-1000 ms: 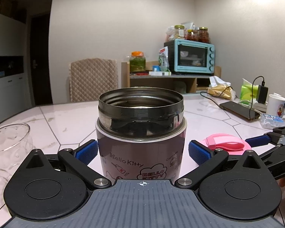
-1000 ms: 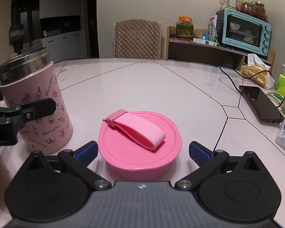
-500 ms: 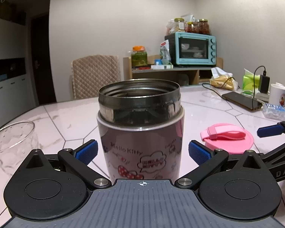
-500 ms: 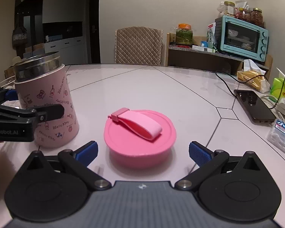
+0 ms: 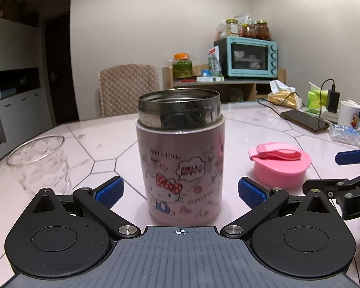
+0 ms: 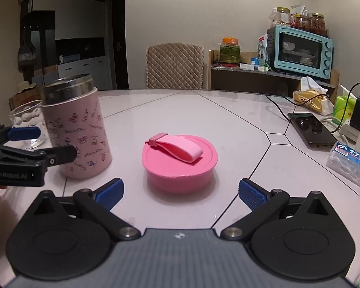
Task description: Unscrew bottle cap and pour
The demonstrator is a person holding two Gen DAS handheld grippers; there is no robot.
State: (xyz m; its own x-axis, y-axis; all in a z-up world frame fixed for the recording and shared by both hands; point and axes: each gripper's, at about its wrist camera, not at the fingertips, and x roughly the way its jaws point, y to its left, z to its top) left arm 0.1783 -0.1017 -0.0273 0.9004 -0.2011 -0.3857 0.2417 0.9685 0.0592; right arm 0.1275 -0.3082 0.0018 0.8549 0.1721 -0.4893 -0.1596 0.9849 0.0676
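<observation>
The pink Hello Kitty flask (image 5: 181,160) stands upright on the table with its steel mouth uncapped. My left gripper (image 5: 181,192) is open, its blue pads either side of the flask's base and apart from it. In the right wrist view the flask (image 6: 75,129) is at the left, with the left gripper (image 6: 31,141) beside it. The pink cap (image 6: 180,162) with its strap lies flat on the table. Just behind the cap, my right gripper (image 6: 181,192) is open and holds nothing. The cap (image 5: 279,164) also shows right of the flask. A clear glass (image 5: 39,163) stands at the left.
A phone (image 6: 312,129) on a charging cable, a tissue pack (image 6: 348,160) and mugs (image 5: 350,115) line the table's right edge. A padded chair (image 6: 175,67) stands at the far side, a shelf with a teal oven (image 6: 302,50) behind it.
Both grippers have drawn back toward me from the flask and the cap. The flask and cap now look smaller and farther ahead; neither has moved on the table.
</observation>
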